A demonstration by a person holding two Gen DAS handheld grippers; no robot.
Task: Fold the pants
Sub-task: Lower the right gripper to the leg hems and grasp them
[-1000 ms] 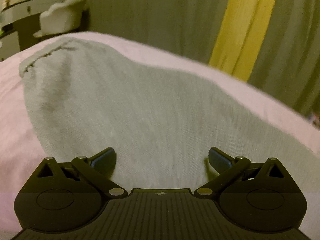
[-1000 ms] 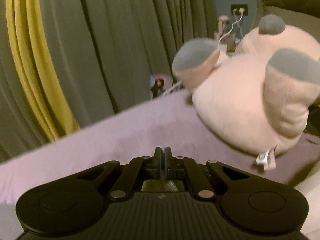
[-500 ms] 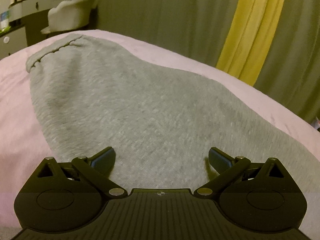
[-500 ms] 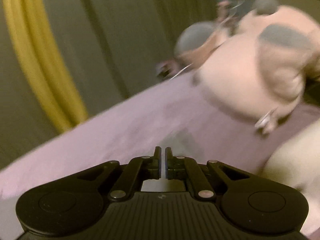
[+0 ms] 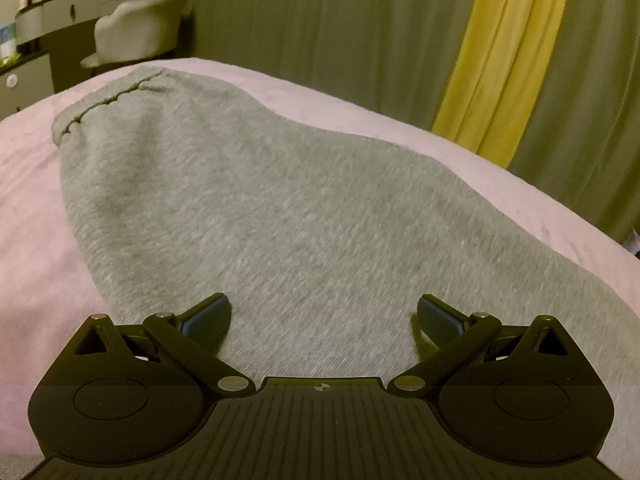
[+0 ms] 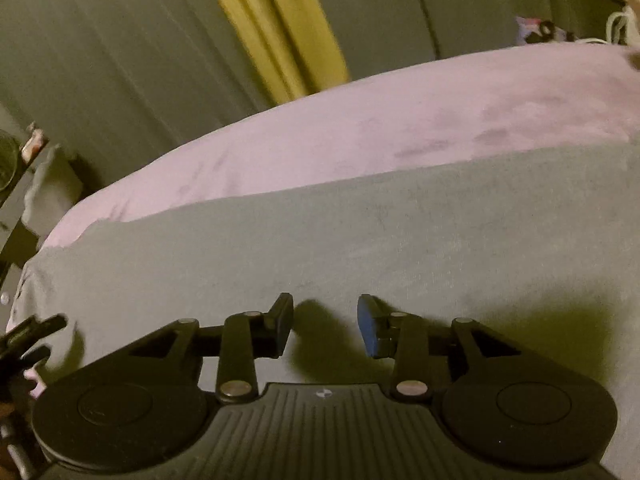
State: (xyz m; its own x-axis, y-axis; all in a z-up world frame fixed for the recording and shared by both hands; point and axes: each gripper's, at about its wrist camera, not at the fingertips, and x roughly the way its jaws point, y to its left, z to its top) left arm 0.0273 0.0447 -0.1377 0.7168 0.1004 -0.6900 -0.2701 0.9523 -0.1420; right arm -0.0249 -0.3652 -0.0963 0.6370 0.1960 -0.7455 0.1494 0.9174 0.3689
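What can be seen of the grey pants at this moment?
The grey pants are soft, fleecy knit, lying flat and spread across the pink bed cover. A gathered, stitched band shows at the far end in the left wrist view. Both the left gripper and the right gripper hang over the fabric with jaws open, gripping nothing; the right jaws have just been opening.

Left black two-finger tongs (image 5: 323, 316) tilted downward, jaws spread wide, nothing between the blue pads (image 5: 208, 318). Right black two-finger tongs (image 6: 325, 324) angled down too, jaws have just been opening, part-way apart, gap empty.
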